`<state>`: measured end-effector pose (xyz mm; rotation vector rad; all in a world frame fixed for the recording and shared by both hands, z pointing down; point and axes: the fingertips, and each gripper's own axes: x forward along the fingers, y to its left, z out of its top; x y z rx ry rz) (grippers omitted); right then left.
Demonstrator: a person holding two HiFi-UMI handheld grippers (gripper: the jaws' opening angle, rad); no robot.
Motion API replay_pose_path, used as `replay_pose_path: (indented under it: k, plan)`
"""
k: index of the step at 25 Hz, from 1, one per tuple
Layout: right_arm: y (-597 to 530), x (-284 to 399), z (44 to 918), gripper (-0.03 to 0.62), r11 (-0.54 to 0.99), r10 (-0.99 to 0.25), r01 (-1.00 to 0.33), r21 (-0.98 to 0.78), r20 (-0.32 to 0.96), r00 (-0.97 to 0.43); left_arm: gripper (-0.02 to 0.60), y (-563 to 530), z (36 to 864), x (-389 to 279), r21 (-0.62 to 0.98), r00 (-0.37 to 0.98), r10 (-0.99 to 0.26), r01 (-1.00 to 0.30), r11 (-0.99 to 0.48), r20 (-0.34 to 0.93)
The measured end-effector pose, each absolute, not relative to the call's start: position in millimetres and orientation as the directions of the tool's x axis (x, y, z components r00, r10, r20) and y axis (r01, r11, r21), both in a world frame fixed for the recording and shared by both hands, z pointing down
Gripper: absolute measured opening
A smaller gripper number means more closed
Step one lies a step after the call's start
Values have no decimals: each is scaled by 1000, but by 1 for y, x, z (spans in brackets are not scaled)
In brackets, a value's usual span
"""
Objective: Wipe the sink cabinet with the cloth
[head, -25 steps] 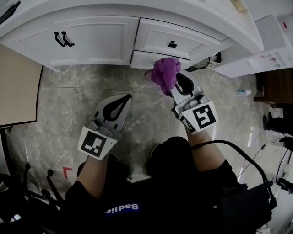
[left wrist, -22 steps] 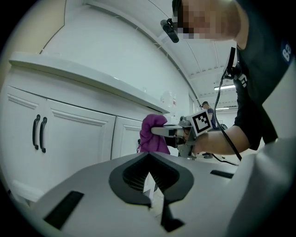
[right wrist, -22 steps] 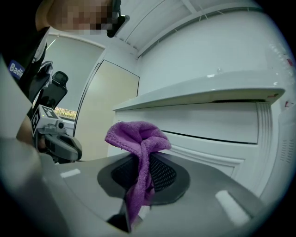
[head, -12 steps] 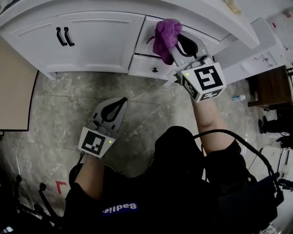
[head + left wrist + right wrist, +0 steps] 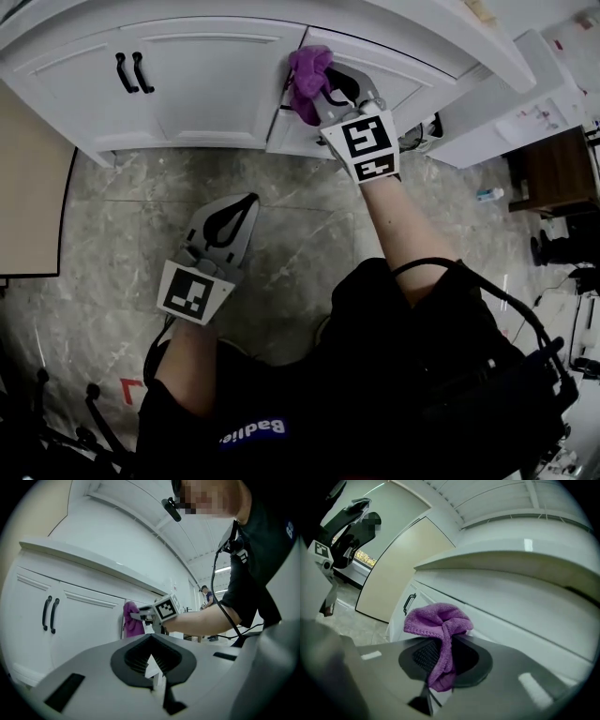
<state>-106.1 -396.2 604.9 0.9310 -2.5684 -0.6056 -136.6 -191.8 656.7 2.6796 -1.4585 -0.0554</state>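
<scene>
So in the last second the cloth [image 5: 307, 77] was lifted off the lower drawer and then dragged sideways along the upper drawer front [image 5: 403, 80]. It was left bunched just ahead of the right gripper [image 5: 323, 94] jaws, right at the seam where that drawer meets the doors of the sink cabinet [image 5: 206, 89]. That was taken to mean the wiping was properly under way, with the drawer fronts passed over and the doors likely still to be done, though that's only a guess.

The right jaws were clamped on the cloth. In the right gripper view a tail of it was seen hanging back between them, with the bunch sat past the tips. Contact with the cabinet couldn't be settled from that view, though. The side-on look was only given by the left gripper view, where the cloth looked pressed against the cabinet face, below the worktop [image 5: 93, 559] edge.

The left gripper [image 5: 249, 200] was kept low over the floor [image 5: 122, 225], well short of the cabinet. Its jaws were closed tip to tip with nothing held between them.
</scene>
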Motion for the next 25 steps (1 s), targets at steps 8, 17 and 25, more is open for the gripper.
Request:
replay_pose_path:
  k: [8,17,25]
  plan:
    - [-401,-100,718,55,743,-658,-502,443,351,-666,0,-185,658,-140,100,564,-826,-821,-562,-8]
    - [-369,-83,637,55,797,-596,-512,321,278,-753,0,-191,663,-140,83,581,-814,-811,-579,3]
    - [-383,-45,525,57,722,-667,-595,354,128,-734,0,-197,661,-125,68,612,-791,-789,-611,-8]
